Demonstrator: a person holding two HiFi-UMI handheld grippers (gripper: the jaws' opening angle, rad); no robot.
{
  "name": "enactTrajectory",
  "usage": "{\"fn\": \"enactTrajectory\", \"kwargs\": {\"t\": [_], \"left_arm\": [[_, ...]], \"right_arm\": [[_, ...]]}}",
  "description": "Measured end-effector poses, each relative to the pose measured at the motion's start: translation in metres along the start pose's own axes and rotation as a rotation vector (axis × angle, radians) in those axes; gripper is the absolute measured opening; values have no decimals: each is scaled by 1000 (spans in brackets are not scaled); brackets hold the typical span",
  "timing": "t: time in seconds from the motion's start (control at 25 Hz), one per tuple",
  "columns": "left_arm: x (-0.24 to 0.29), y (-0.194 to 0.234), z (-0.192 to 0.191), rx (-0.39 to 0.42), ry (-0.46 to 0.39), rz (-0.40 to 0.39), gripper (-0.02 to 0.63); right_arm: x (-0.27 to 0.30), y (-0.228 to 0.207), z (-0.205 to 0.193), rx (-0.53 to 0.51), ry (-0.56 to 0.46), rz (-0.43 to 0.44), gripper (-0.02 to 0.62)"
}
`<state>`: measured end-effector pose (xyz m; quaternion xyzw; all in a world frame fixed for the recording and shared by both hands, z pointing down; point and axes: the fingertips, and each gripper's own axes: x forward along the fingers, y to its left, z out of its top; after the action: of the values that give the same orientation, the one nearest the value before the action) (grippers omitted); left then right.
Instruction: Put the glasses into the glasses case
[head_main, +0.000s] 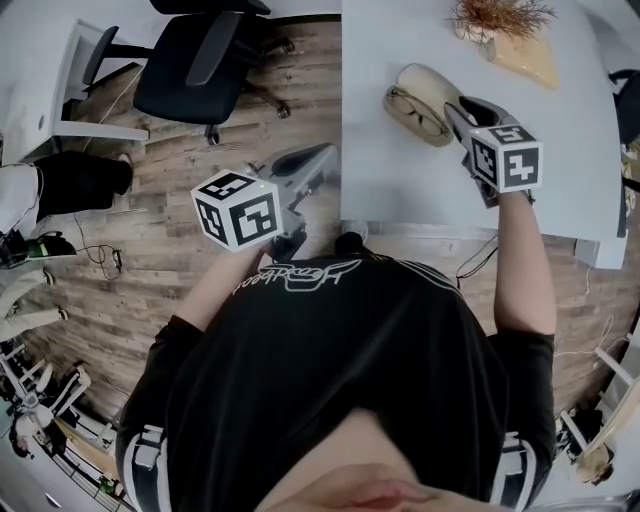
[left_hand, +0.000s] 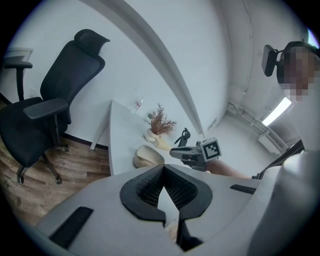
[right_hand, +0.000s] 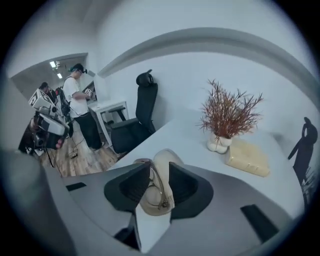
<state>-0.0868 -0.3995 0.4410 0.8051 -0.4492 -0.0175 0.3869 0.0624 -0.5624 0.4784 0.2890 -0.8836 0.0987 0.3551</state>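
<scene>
Spotter: Start from the white desk (head_main: 400, 190). Everything you need sits on its far half, and you stand at its near edge.

Coach: Your right tongs (head_main: 456, 112) hang just beside the glasses case, angled down at it. The jaws are wide apart and grip nothing; the case only shows through the gap.

Spotter: Your left tongs (head_main: 328, 152) hover near the desk's left edge, well apart from the case, with the tips pinched together on nothing.

Coach: The glasses case (head_main: 420, 90) lies open, beige, with its lid tipped up at the back.

Spotter: The glasses (head_main: 415, 115) lie in its lower shell. I'd judge the placing step done, so you're at the let-go.

Coach: Agreed. Next, I think, you check that no temple arm rides over the rim. Then press the lid down with one tip of the tongs. Go gently and steady the shell with your other tongs, since a light case could skid on that smooth desk
</scene>
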Motion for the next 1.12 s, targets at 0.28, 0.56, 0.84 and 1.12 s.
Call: {"fn": "enactTrajectory", "kwargs": {"t": [0.28, 0.56, 0.84, 1.12], "left_arm": [[-58, -33, -6, 66, -17, -25, 6], [-141, -73, -20, 139, -61, -54, 6], [-211, -113, -35, 223, -106, -106, 6], [-254, -142, -65, 261, -110, -174, 6]], "right_arm": [[-80, 76, 30, 22, -227, -70, 35], [-153, 187, 47, 45, -418, -43, 11], [-221, 298, 46, 79, -559, 36, 9], [-262, 376, 18, 123, -670, 100, 9]]}}
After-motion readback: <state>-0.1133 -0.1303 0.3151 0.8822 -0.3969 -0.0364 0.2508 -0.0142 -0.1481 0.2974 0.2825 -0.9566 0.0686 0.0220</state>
